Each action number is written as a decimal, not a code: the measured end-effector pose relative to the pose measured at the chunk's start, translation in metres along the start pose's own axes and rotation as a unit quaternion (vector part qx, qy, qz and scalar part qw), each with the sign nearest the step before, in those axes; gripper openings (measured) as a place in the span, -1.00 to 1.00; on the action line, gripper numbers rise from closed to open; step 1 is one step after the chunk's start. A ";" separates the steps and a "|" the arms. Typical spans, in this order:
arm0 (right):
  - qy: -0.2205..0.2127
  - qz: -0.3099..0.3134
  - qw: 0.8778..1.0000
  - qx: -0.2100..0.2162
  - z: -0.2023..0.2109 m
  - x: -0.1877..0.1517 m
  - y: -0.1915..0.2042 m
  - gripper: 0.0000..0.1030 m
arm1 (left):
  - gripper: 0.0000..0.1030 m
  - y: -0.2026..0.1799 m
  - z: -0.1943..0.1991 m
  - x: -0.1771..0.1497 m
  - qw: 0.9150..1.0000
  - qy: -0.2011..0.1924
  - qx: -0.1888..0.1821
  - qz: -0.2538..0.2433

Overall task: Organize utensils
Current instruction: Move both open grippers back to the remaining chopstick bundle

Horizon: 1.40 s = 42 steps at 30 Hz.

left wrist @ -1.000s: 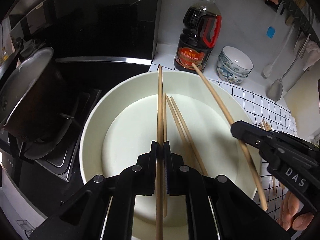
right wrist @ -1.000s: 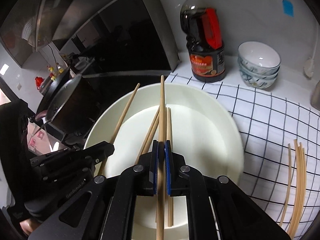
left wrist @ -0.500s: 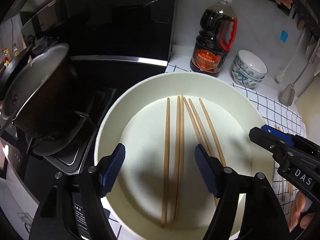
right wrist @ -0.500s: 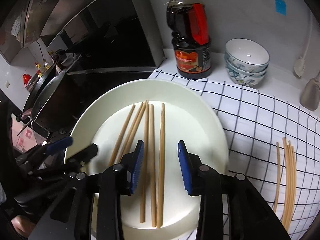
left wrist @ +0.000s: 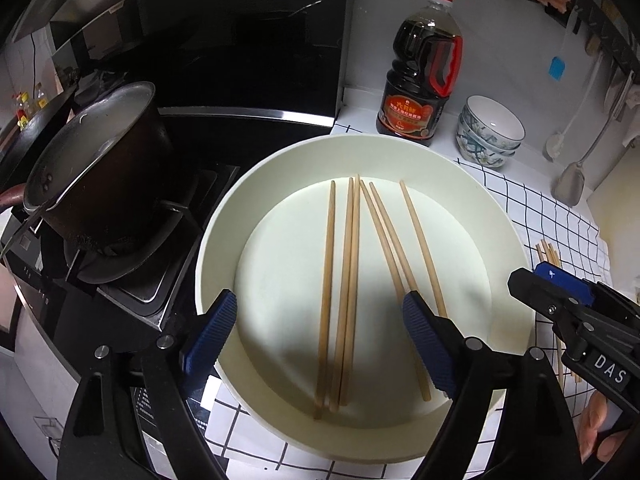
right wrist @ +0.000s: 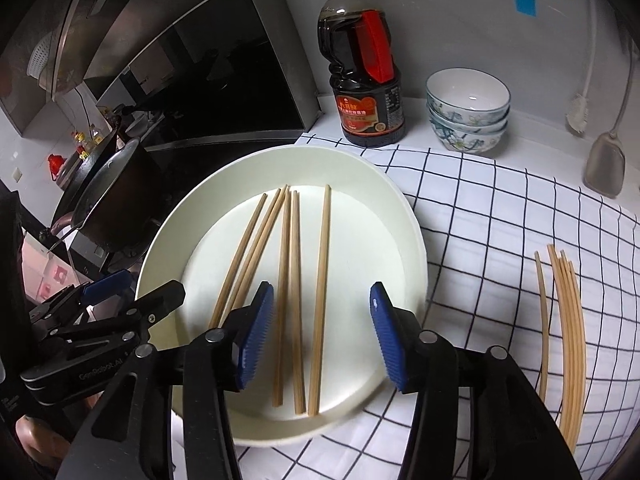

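- Cream-white, round, shallow plate, the landmark: it sits on a white cloth with a black grid, its left rim just beside the dark stove.
- Six pale wooden chopsticks lie flat inside the plate, roughly parallel, tips toward the far rim: three close together on the left, three fanned slightly on the right. Slim, straight, matt, unmarked. Judged: collected here as a holding dish.
- Left gripper, black with blue ribbed pads, hovers over the plate's near edge; its jaws have just been opening and stand wide apart, pressing on nothing, chopsticks lying below between them.
- Right gripper, same make, over the plate's near-right part; jaws have just been opening, now moderately apart, clamping nothing.
- Further loose bundle of pale chopsticks on the cloth, well right of the plate; judged still to be gathered.
- Dark soy-sauce bottle with red handle and stacked patterned bowls beyond the plate's far rim.
- Dark metal pot on the burner, left of the plate.
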State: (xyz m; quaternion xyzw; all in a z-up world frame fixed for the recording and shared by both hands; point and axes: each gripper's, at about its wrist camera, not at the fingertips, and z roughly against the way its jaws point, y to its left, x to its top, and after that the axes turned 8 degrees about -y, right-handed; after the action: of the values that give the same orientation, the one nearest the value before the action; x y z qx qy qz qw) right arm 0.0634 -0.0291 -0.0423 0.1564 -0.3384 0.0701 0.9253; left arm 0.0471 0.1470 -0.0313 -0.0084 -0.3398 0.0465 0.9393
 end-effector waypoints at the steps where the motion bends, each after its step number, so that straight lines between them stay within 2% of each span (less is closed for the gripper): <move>1: 0.001 -0.001 1.000 0.000 0.002 -0.002 -0.001 -0.05 | 0.61 -0.002 0.002 -0.001 1.000 0.001 -0.001 -0.001; 13: 0.000 0.006 1.000 -0.017 0.039 -0.028 -0.021 0.25 | 0.74 -0.037 0.027 -0.008 0.999 -0.009 -0.022 -0.023; 24: -0.002 -0.014 0.999 -0.052 0.078 -0.057 -0.061 0.31 | 0.79 -0.087 0.034 -0.021 0.996 0.002 -0.061 -0.064; 34: -0.021 -0.055 0.993 -0.103 0.109 -0.076 -0.109 0.35 | 0.79 -0.144 0.036 -0.035 0.988 0.006 -0.095 -0.122; 39: -0.020 -0.066 0.990 -0.125 0.120 -0.088 -0.132 0.37 | 0.79 -0.169 0.032 -0.040 0.985 0.016 -0.112 -0.130; 42: -0.018 -0.062 0.988 -0.141 0.123 -0.095 -0.148 0.37 | 0.80 -0.184 0.027 -0.040 0.985 0.020 -0.121 -0.118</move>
State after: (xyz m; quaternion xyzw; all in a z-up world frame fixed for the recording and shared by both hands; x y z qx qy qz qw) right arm -0.0489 -0.2121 -0.0509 0.0460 -0.3509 -0.0384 0.9345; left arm 0.0139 -0.0403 -0.0276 -0.0825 -0.3228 -0.1064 0.9368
